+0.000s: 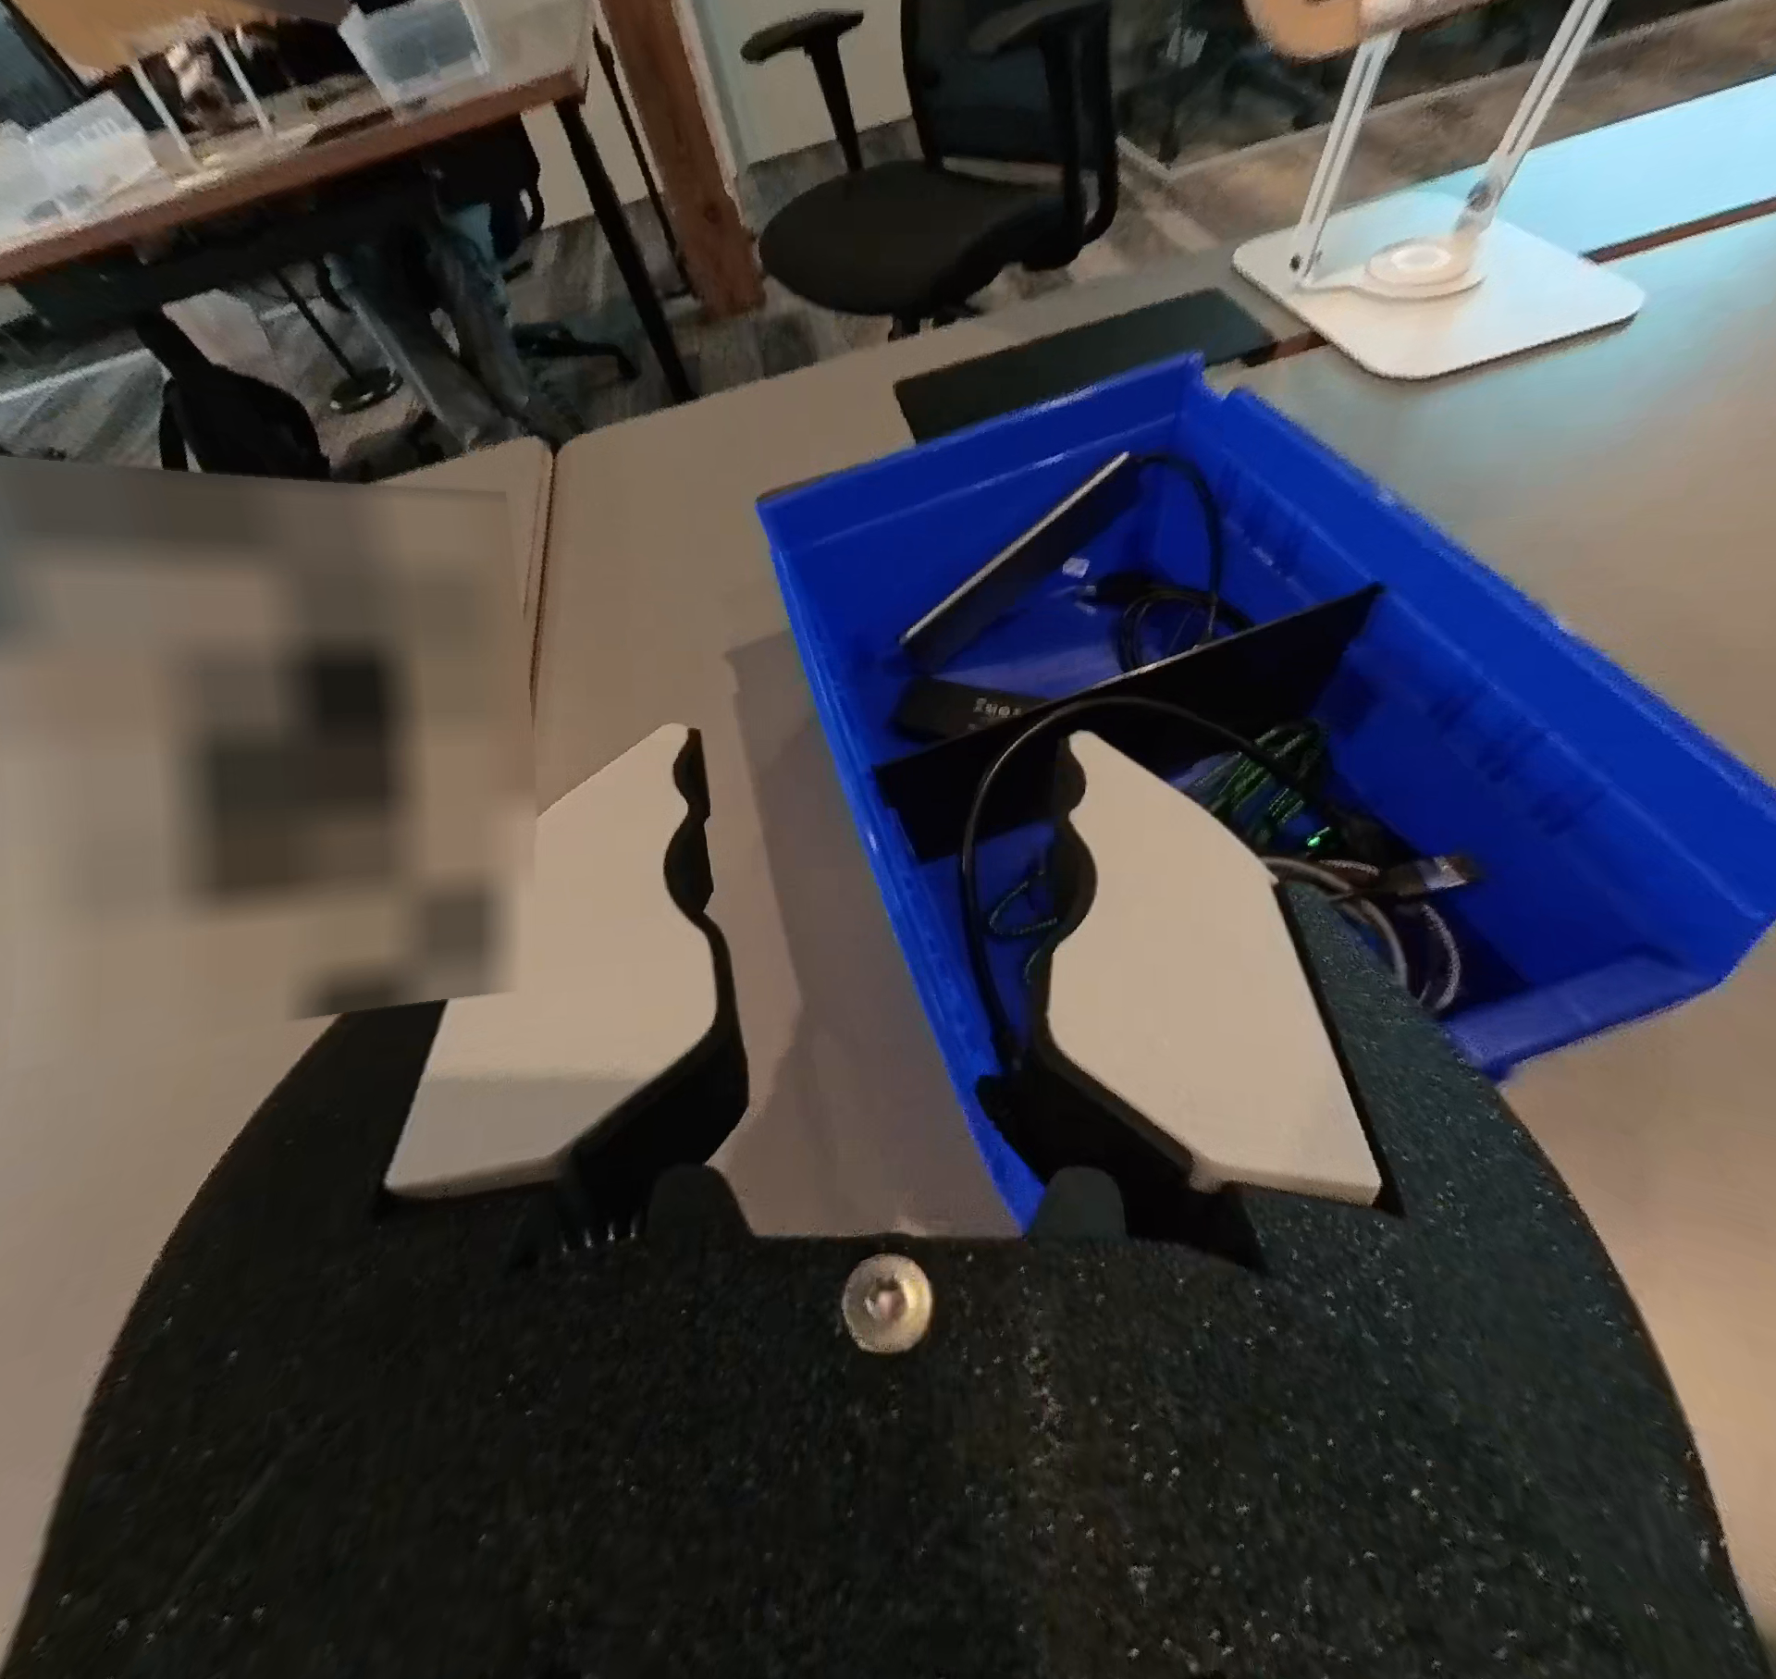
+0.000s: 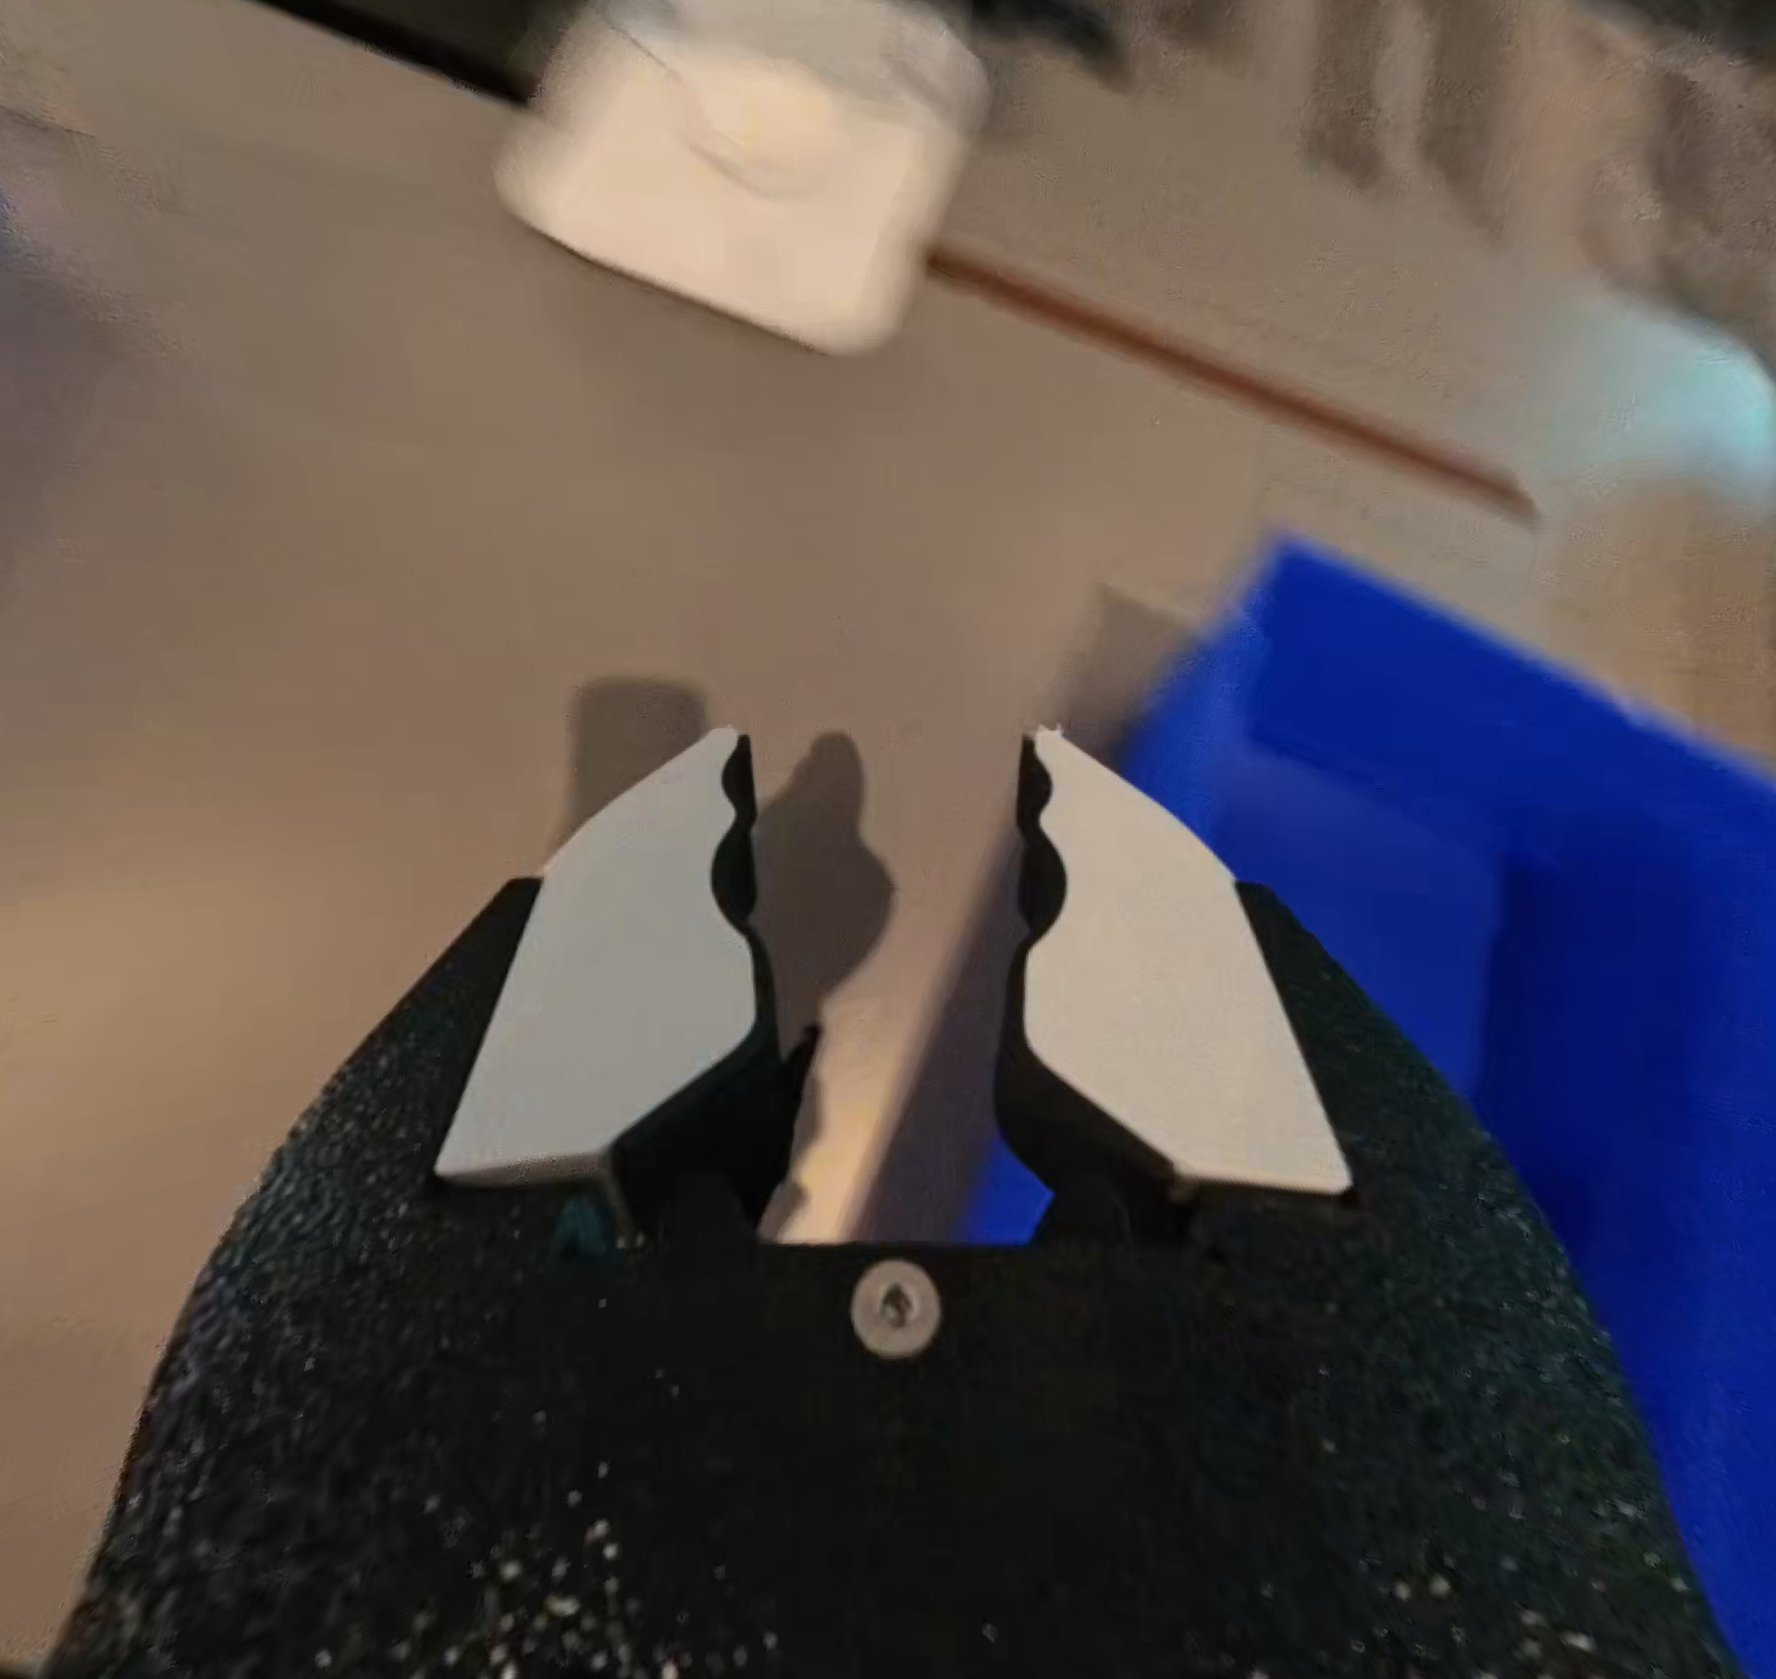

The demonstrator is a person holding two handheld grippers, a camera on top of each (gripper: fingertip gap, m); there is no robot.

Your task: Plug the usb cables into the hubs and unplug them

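An office space with a black swivel chair [image 1: 971, 191] and a second desk [image 1: 288, 162] lies behind a grey table [image 1: 653, 556]. On the table stands a white stand base [image 1: 1442, 297], blurred in the right wrist view [image 2: 740, 191]. A blue bin [image 1: 1538, 768] sits on the table, split by a black divider [image 1: 1201, 672] into two compartments; it also shows at the right edge of the right wrist view [image 2: 1442, 864].

Far compartment: a slim grey hub [image 1: 1019, 556] leaning tilted, a black hub [image 1: 961, 710] lying below it, and a coiled black cable [image 1: 1172, 595]. Near compartment: a tangle of usb cables [image 1: 1288, 797] — black, green-flecked and pale — with one plug end [image 1: 1437, 874] exposed.

The left gripper [image 1: 879, 739] hovers at the bin's near-left wall, fingers spread wide, nothing between them. The right gripper [image 2: 884, 739] is over bare table just left of the bin — fingers apart, empty.
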